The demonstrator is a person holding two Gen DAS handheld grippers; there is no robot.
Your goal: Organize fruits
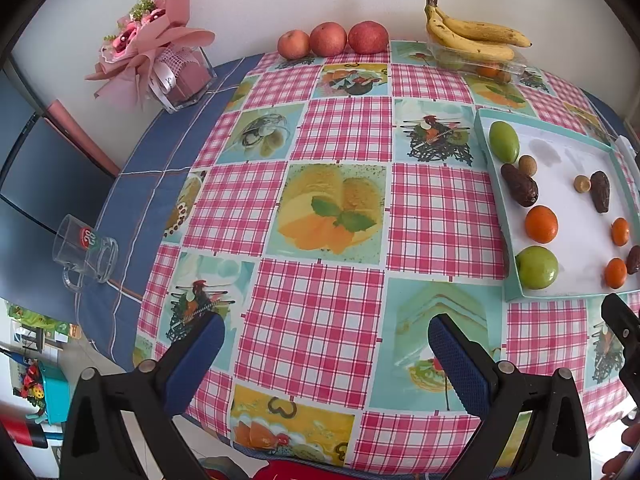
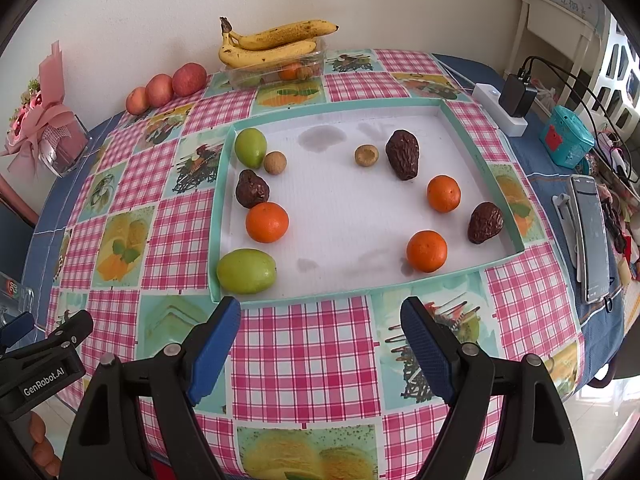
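Right tool (image 2: 320, 344) and left tool (image 1: 326, 354) hover spread wide and empty over the counter (image 2: 304, 360), short of the tray (image 2: 500, 258). Nothing blocks the tray; it holds green fruits (image 2: 246, 271), oranges (image 2: 267, 222) and dark dates (image 2: 403, 154). Beyond the tray, bananas (image 2: 272, 42) top a clear box (image 2: 320, 62).

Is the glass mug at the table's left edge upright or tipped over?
Tipped over. In the left wrist view the glass mug lies on its side on the blue cloth, handle down against the cloth, and looks empty.
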